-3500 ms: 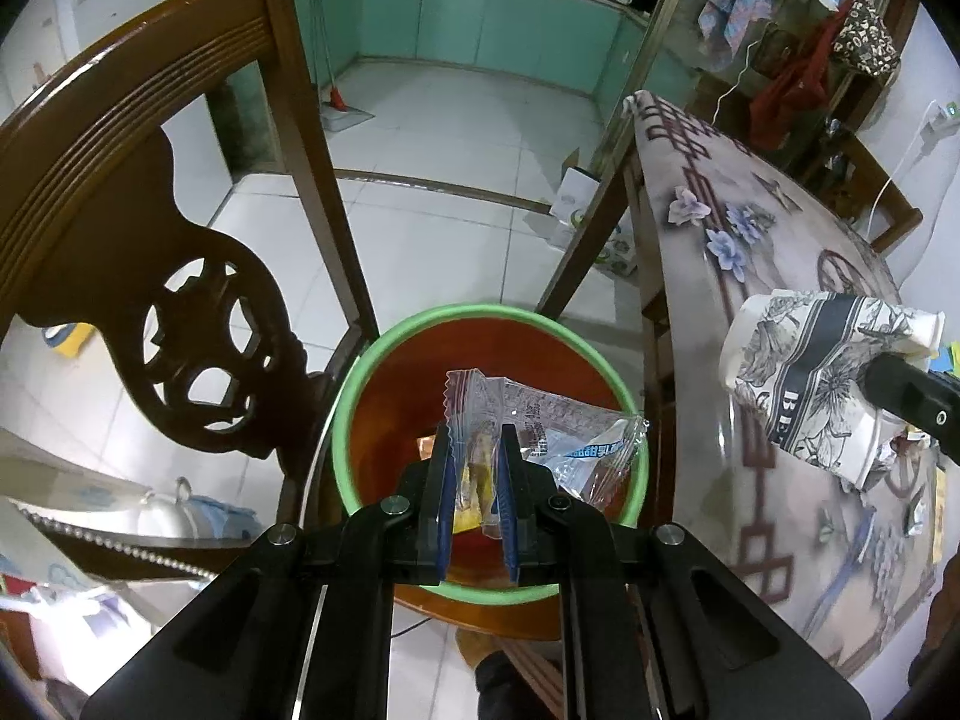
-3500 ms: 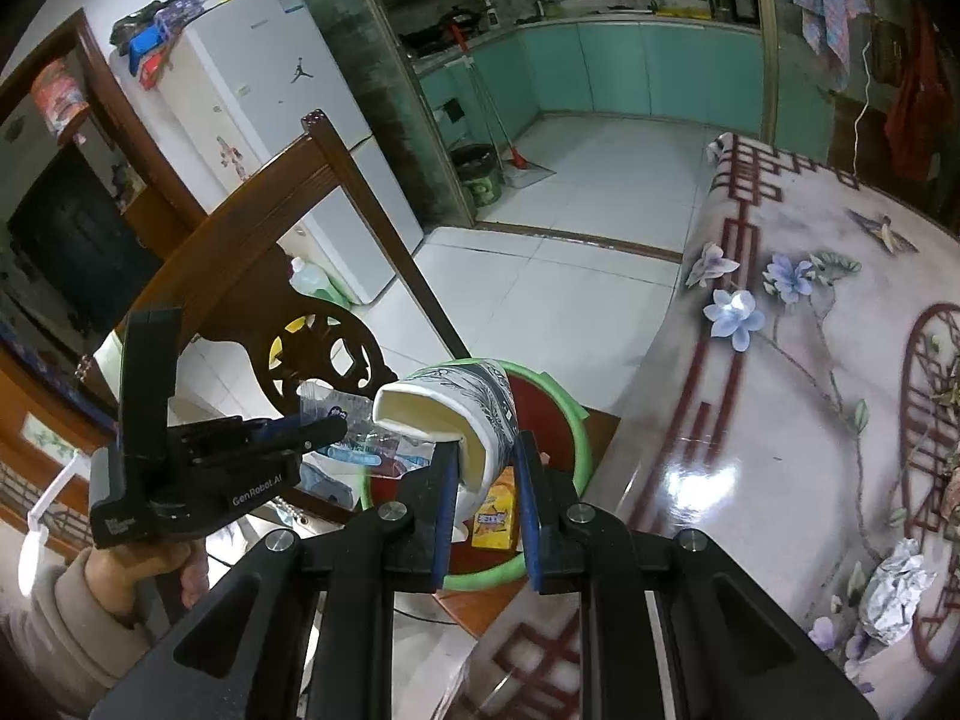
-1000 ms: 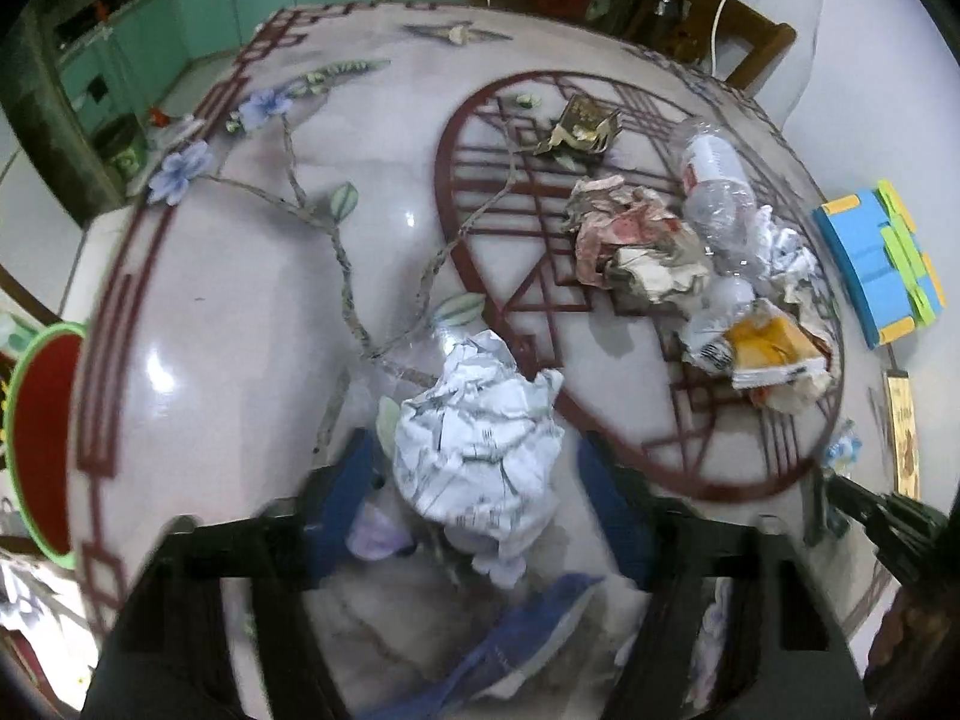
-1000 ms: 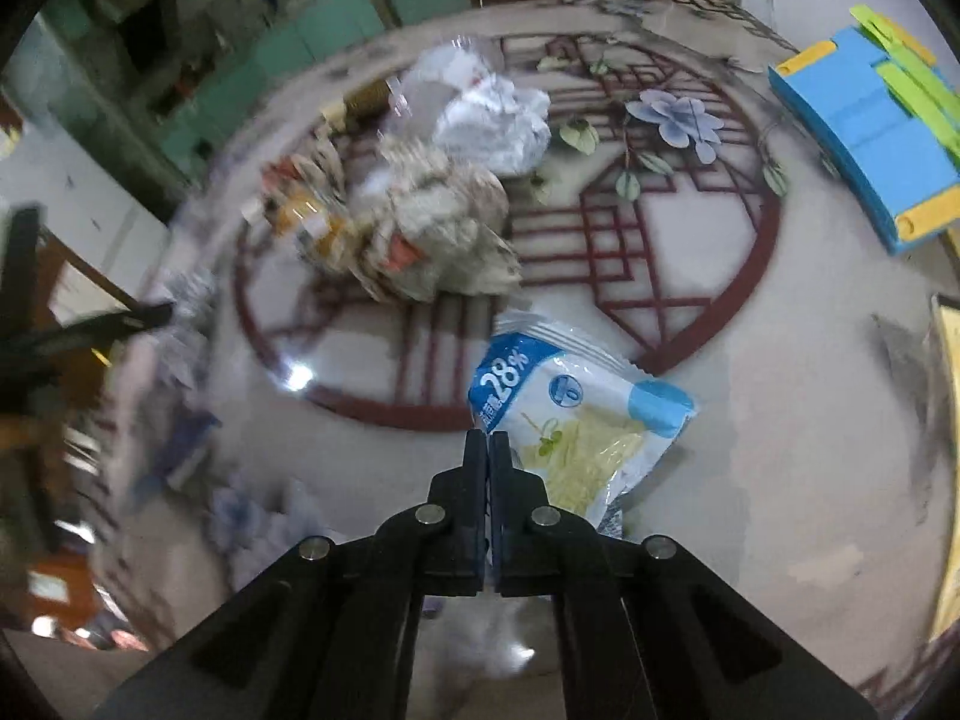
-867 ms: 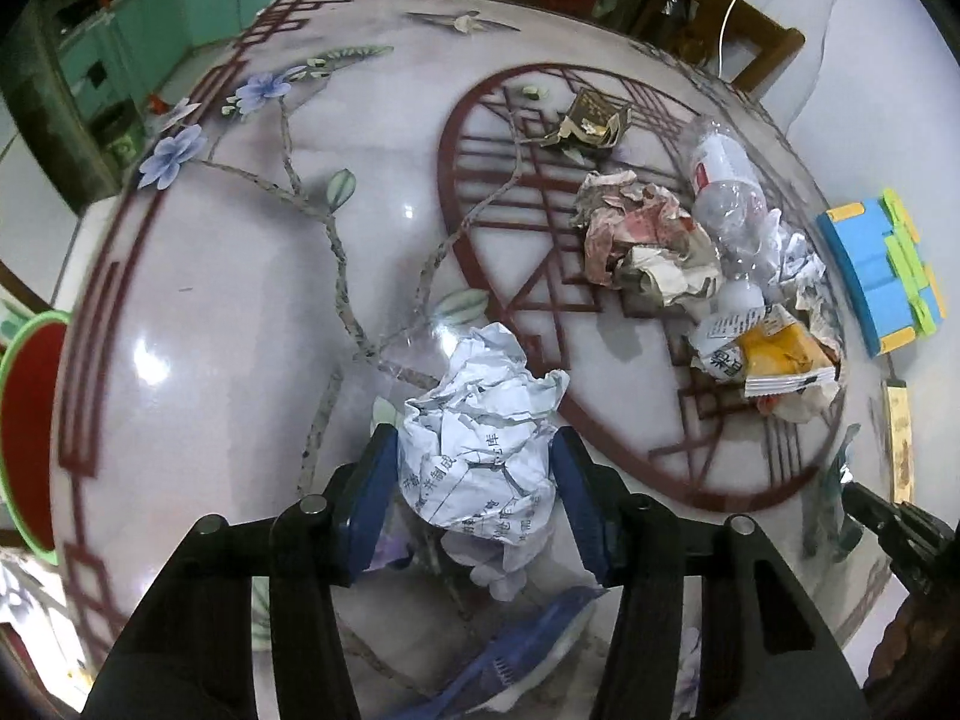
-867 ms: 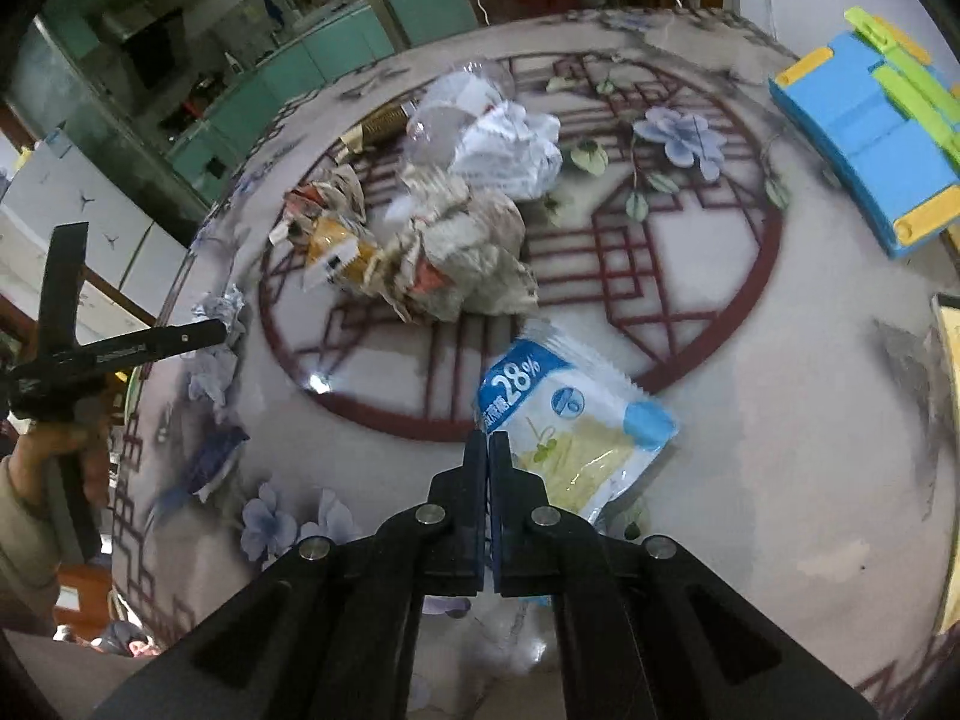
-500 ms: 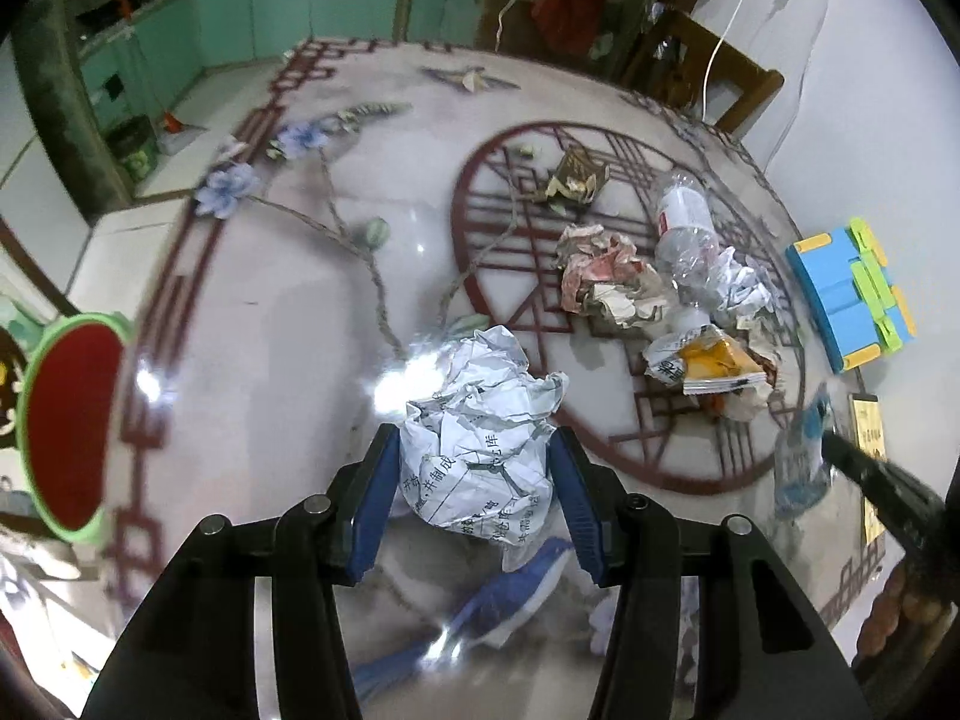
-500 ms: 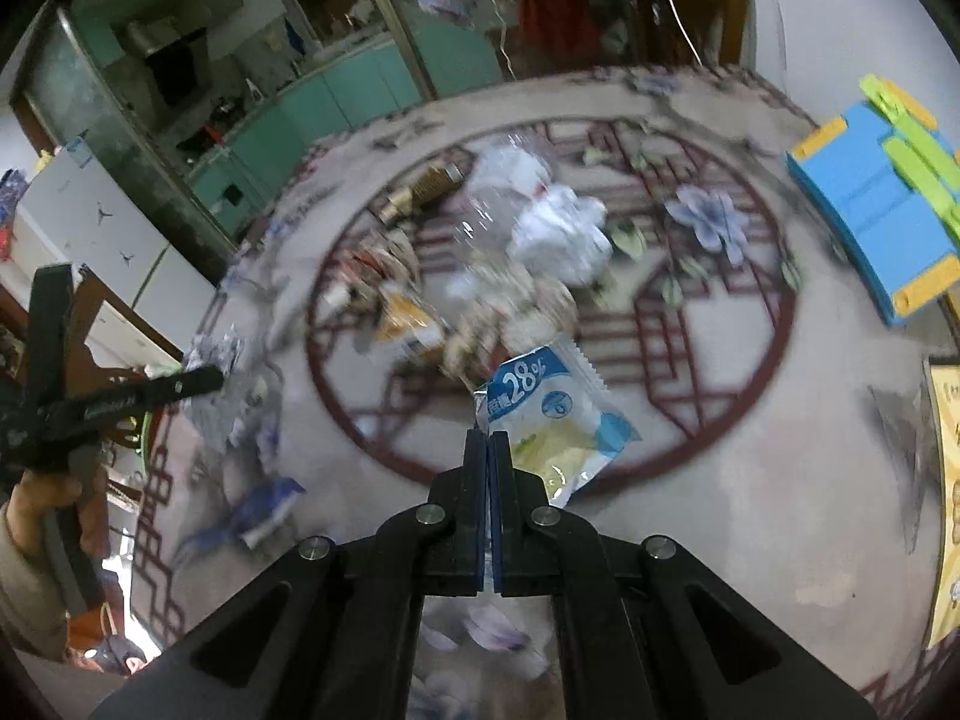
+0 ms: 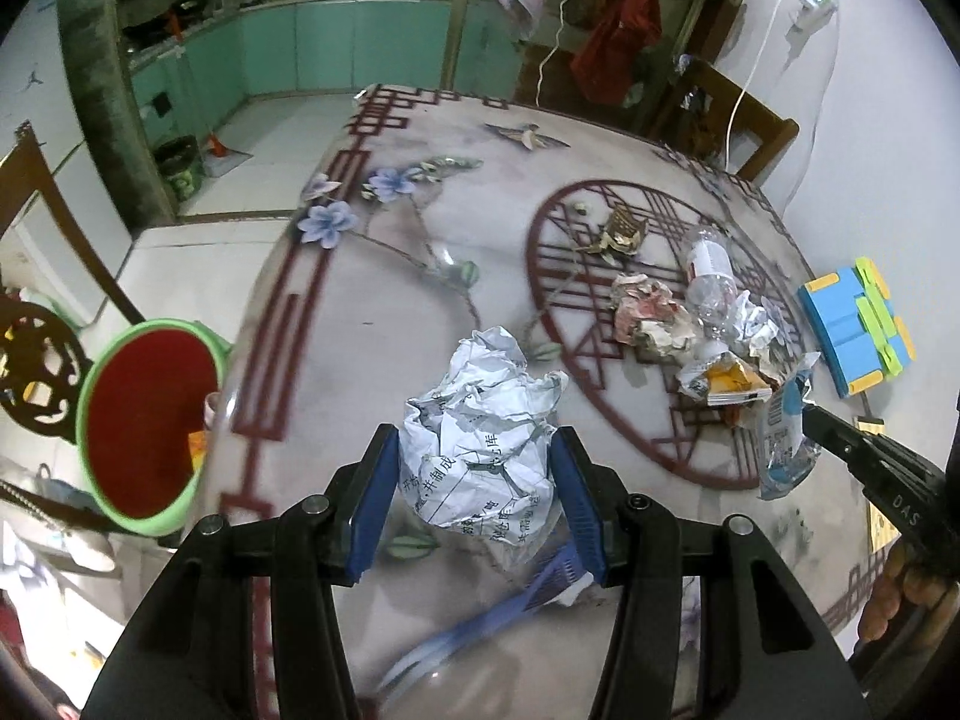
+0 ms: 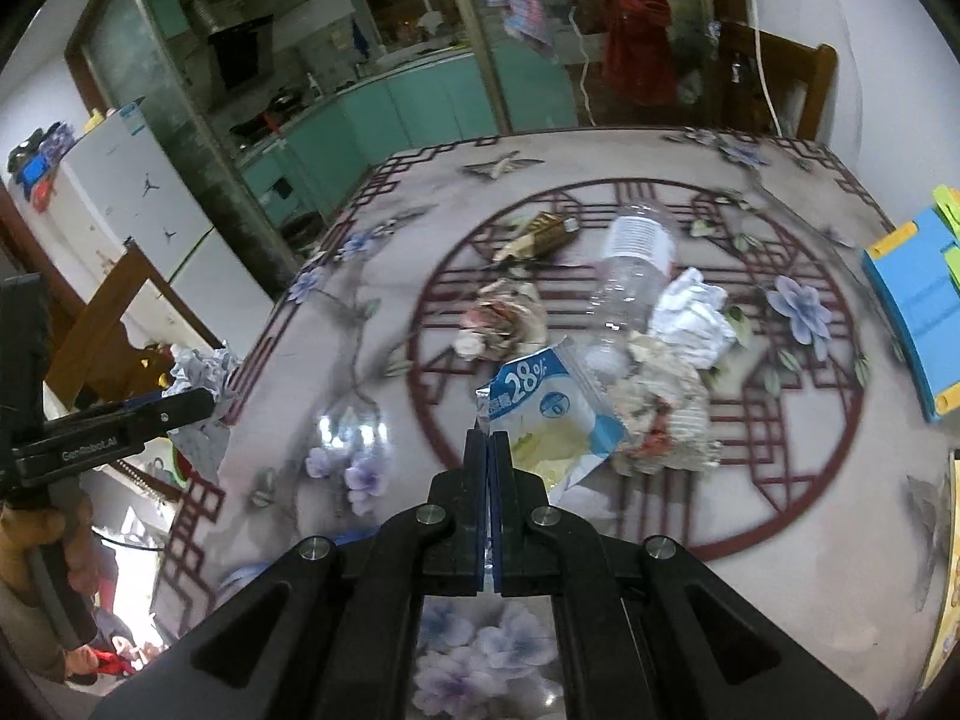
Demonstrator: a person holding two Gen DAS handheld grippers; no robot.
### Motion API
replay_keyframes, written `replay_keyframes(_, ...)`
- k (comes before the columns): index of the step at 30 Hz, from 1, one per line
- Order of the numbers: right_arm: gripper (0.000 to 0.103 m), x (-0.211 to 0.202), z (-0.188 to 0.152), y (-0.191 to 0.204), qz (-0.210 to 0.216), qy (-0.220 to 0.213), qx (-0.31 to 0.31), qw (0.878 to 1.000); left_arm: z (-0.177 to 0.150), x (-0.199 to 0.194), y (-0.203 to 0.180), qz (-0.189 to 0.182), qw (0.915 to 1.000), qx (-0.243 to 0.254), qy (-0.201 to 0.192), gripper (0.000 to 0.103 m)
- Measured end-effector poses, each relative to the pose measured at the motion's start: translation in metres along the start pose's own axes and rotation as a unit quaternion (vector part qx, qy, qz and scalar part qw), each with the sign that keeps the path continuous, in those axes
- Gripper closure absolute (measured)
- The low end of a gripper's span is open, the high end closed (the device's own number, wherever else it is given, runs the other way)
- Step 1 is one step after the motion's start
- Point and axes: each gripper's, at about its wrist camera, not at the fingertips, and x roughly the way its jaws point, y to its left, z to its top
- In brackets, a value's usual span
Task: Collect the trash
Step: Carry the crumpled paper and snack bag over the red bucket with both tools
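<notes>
- The paper ball, crumpled printed sheet, sits between the blue pads of the left gripper, which press its two sides; it hangs clear of the table, over the near part of the top.
- It looks light and springy: a soft squeeze across its widest part should hold it, while a hard one would only crush it smaller.
- The packet, blue and white film, is pinched by one edge in the right gripper, jaws shut tight on it; it dangles above the table's middle.
- Thin, slick film is likely to slide, so a grip well in from the edge seems safer.
- The bin, red inside with a green rim, stands just off the table's left edge, beside a chair.
- More trash lies in the round pattern toward the far right: a clear bottle, crumpled wrappers, a white wad.
- A blue box rests by the right edge.
</notes>
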Motion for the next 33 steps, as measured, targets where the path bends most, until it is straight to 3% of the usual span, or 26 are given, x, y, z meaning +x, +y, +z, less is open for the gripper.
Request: replay_keyframes(33,0.102,0.025,-0.004,0.134,-0.014,-0.007,0.029,0.999,0.004,-0.018,0.130,-0.027,0.9995,0.015,-0.001,0.053)
